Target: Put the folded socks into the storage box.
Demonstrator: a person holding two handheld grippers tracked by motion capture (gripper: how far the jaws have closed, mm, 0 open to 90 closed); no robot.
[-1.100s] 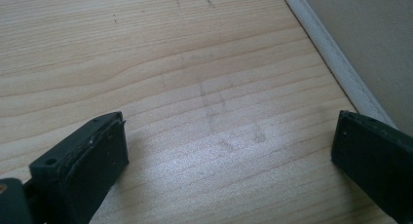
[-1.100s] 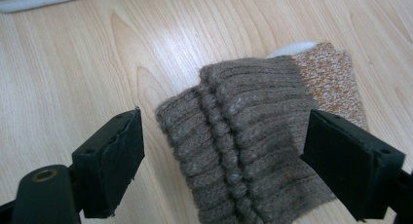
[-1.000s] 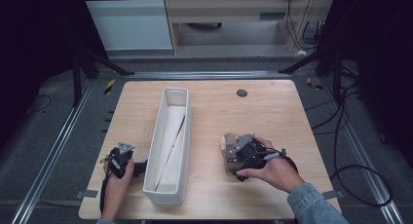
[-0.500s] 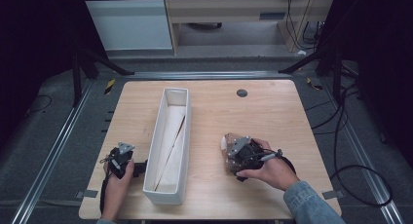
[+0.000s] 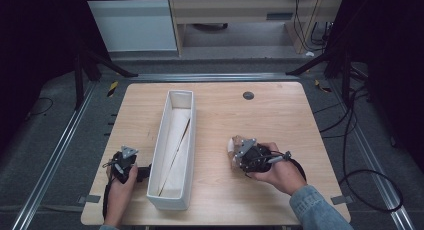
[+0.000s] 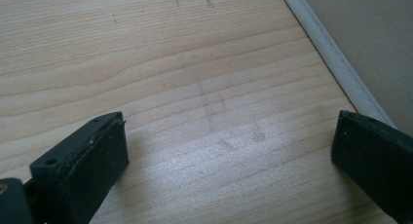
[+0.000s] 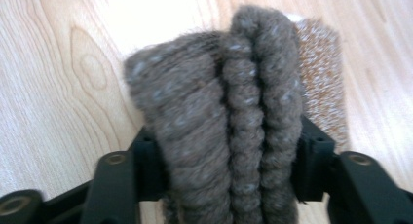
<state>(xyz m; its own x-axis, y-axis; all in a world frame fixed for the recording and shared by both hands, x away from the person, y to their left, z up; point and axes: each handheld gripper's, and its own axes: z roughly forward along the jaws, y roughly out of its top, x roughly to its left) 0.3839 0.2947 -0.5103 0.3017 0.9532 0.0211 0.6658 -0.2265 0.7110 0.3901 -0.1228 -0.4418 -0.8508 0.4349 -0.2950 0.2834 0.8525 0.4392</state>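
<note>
Clearly soft, light, squashy: folded brown knit sock bundle (image 7: 229,117) sits between right gripper (image 7: 226,185) jaws, which have just been closing and pinch its middle. Left gripper (image 6: 229,156) jaws spread over bare table (image 6: 195,63).

A long bin (image 5: 175,150) sits mid-counter (image 5: 280,115) — left hand-held gripper (image 5: 142,173) at its 9 o'clock, folded sock (image 5: 234,150) at 3, held in the right hand-held gripper (image 5: 235,157).

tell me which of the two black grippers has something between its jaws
The right black gripper: its jaws have just been closing on a folded grey-brown knitted sock. The left black gripper is open over bare wooden table.
</note>
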